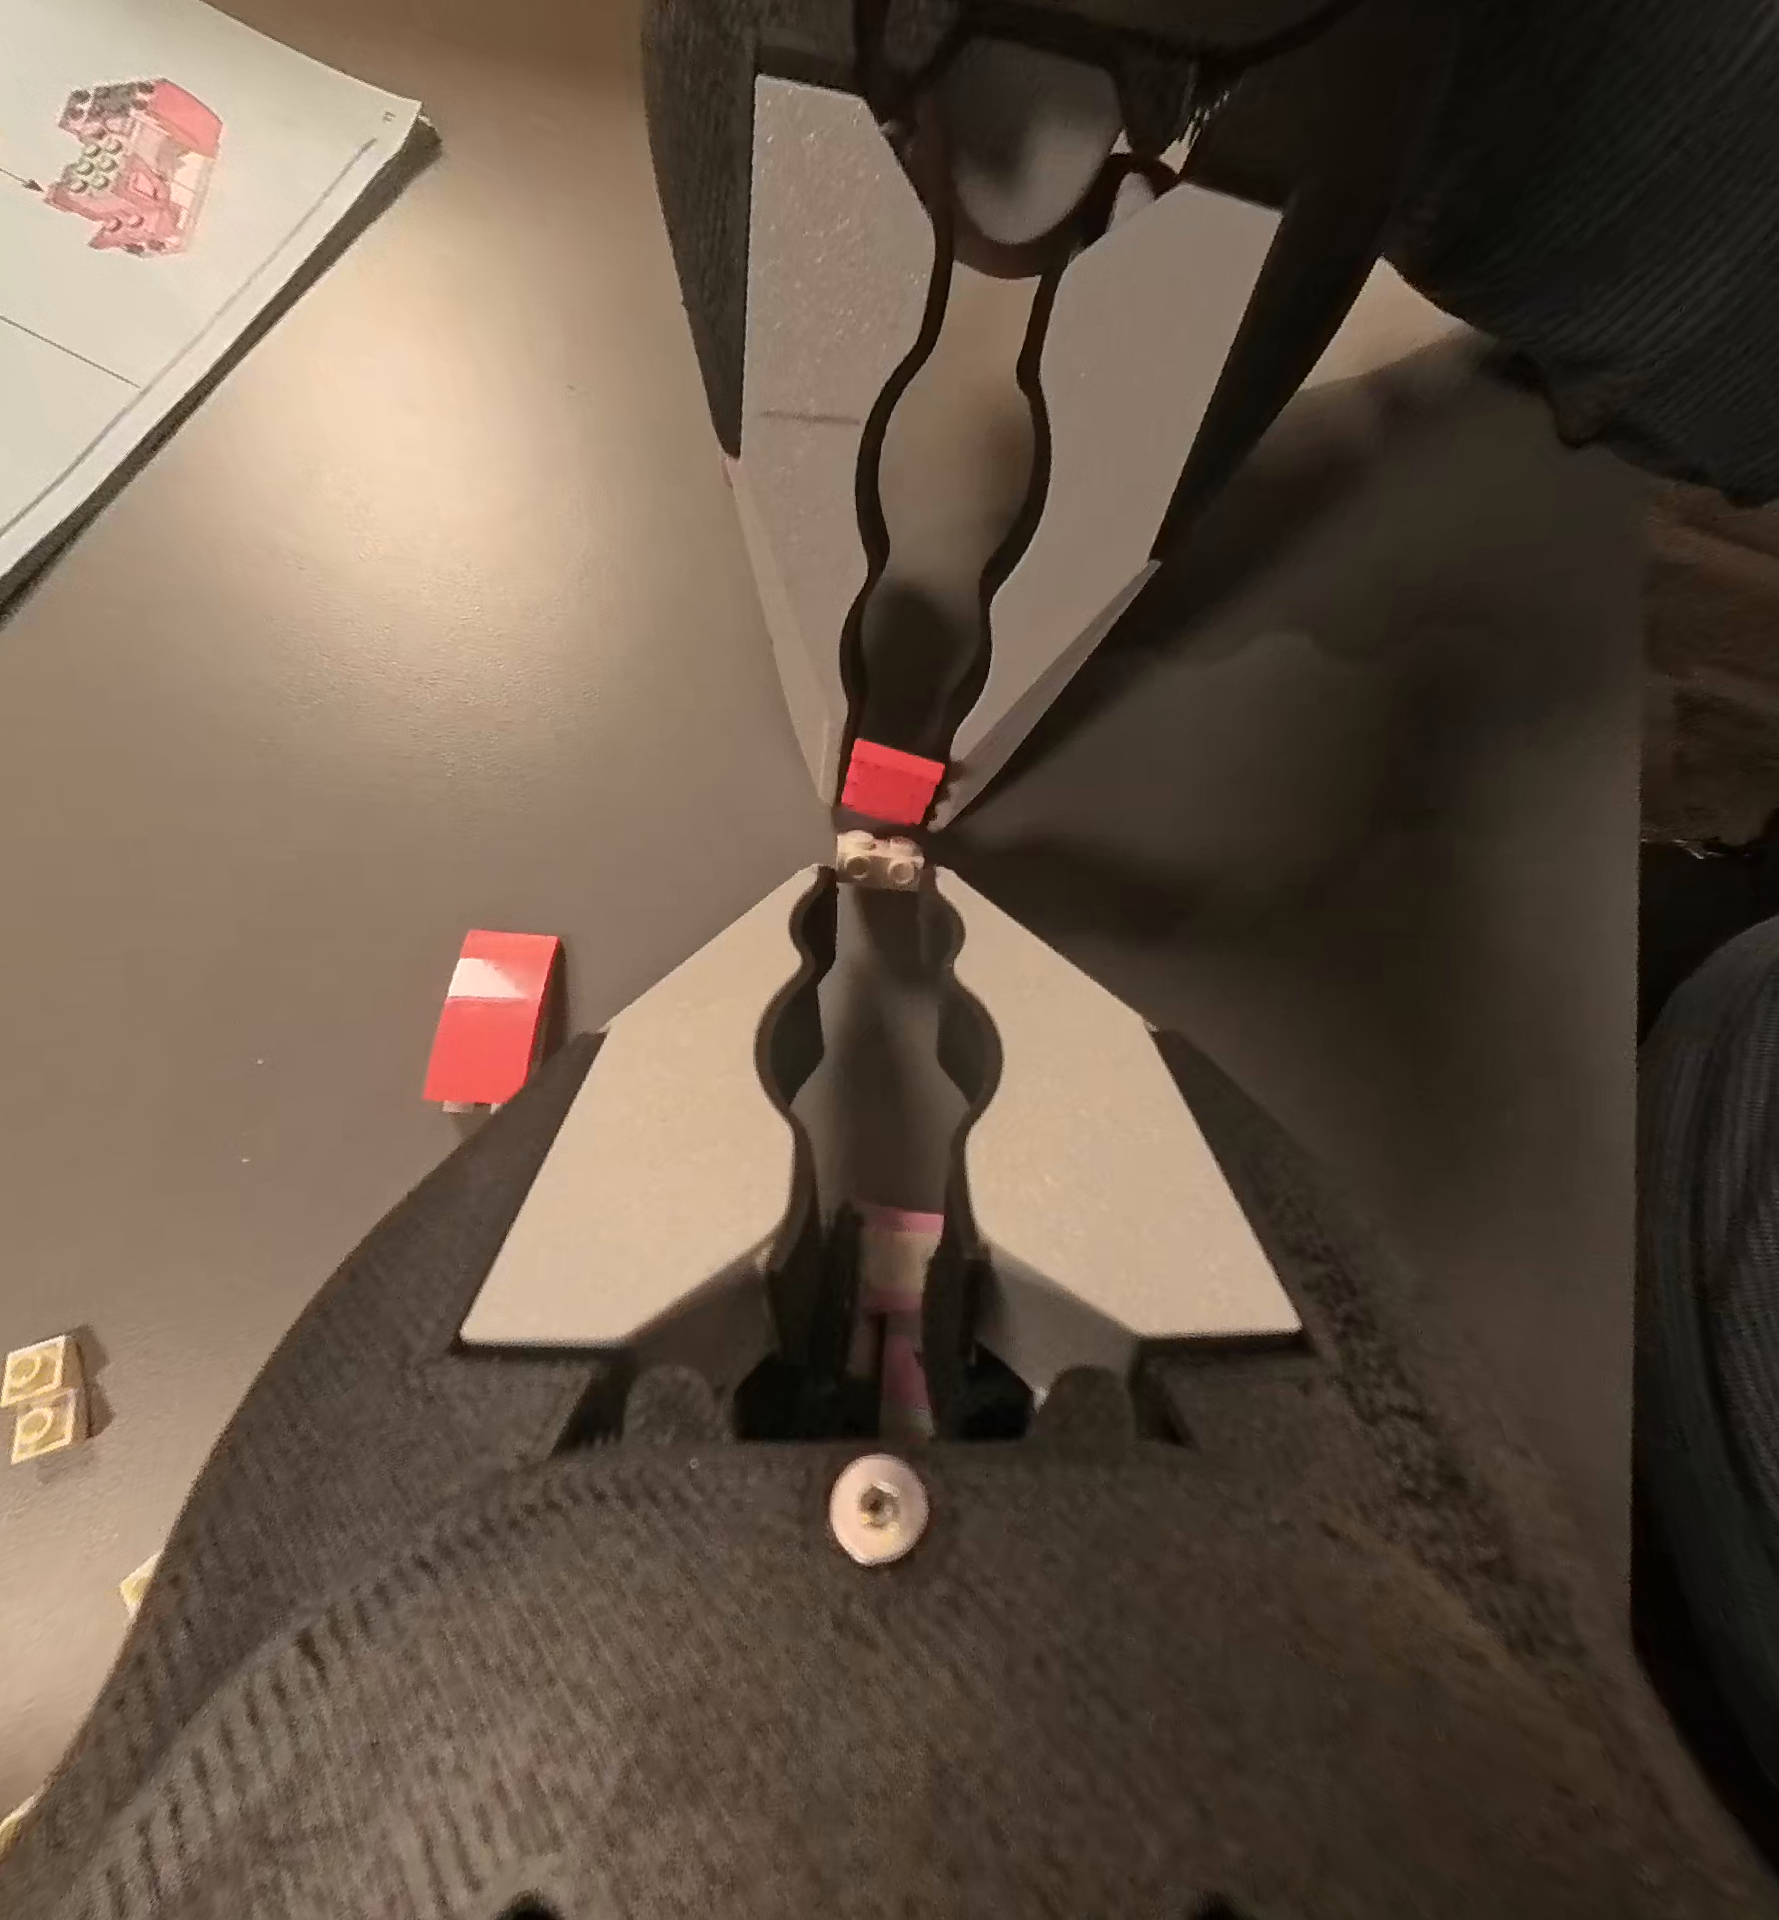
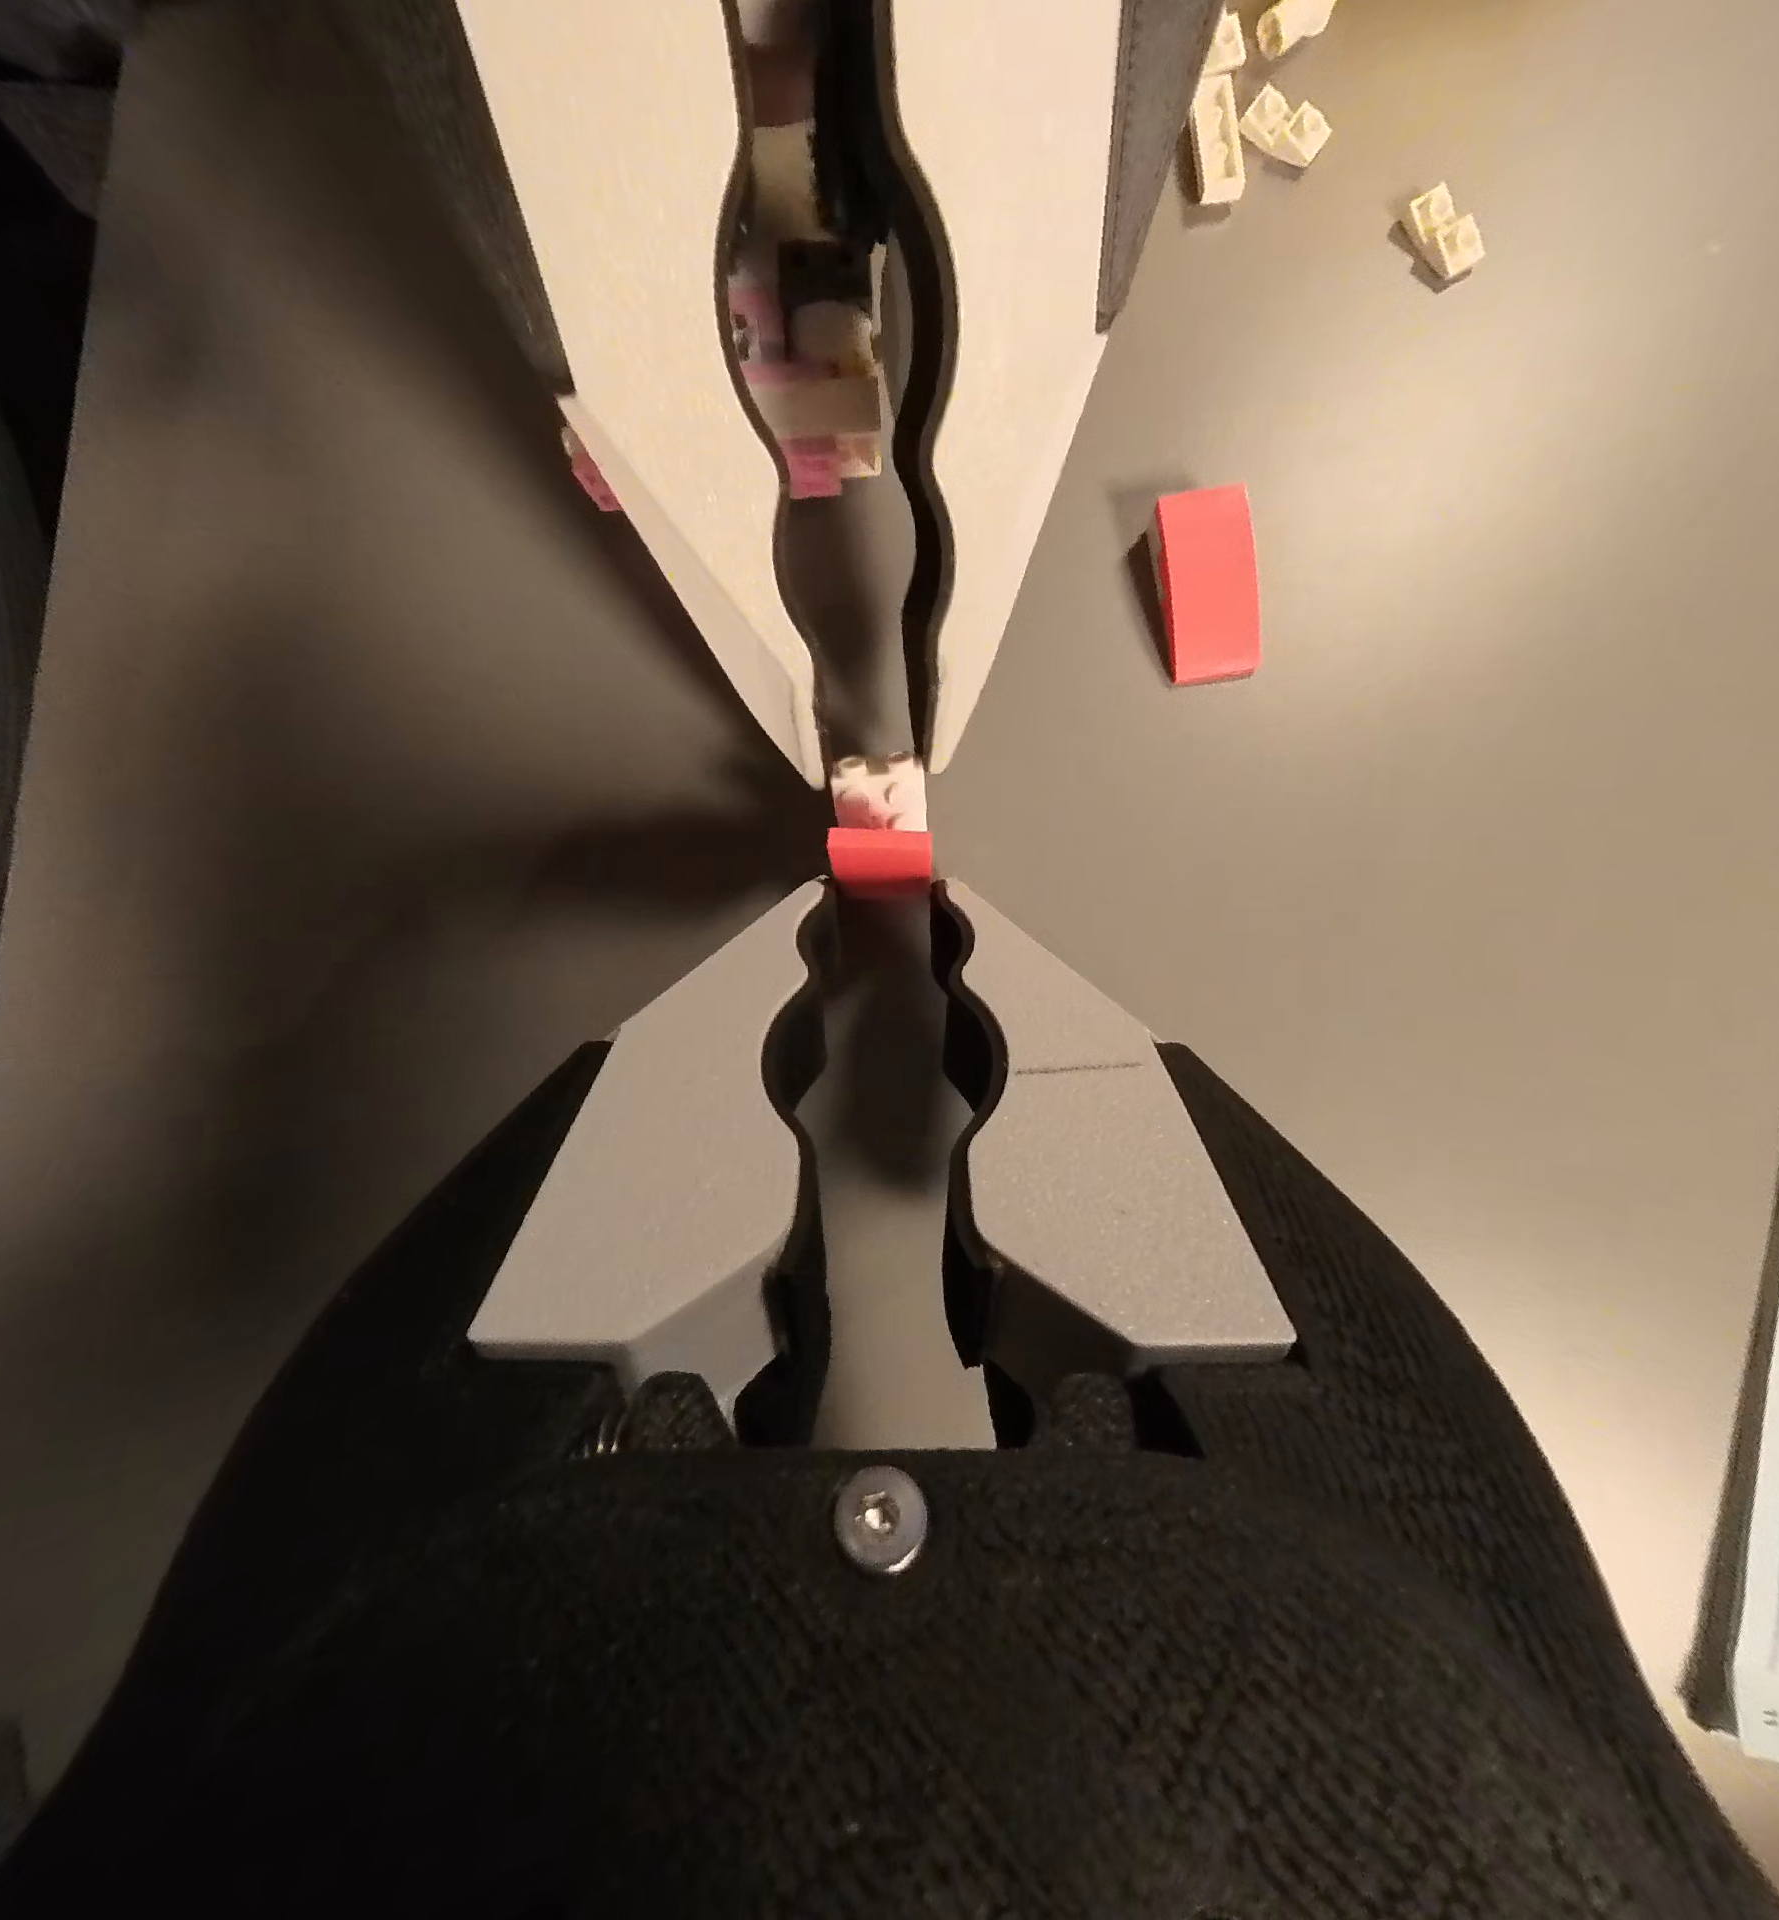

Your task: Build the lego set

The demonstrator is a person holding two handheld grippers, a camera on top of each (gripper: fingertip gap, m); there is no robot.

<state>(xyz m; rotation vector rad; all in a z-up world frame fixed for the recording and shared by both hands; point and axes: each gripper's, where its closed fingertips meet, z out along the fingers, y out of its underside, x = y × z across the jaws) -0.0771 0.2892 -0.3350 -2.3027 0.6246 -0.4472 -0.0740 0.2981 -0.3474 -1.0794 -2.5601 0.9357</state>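
Two grippers tip to tip, each clamped on a small brick.
Tan studded brick is pinched by left gripper, red brick by right gripper; bricks nearly touching above table; studs are best kept square and aligned.

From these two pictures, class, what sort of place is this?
Probably a tabletop for toy brick building: an open instruction booklet, loose cream bricks and a red curved brick lie on the grey table.
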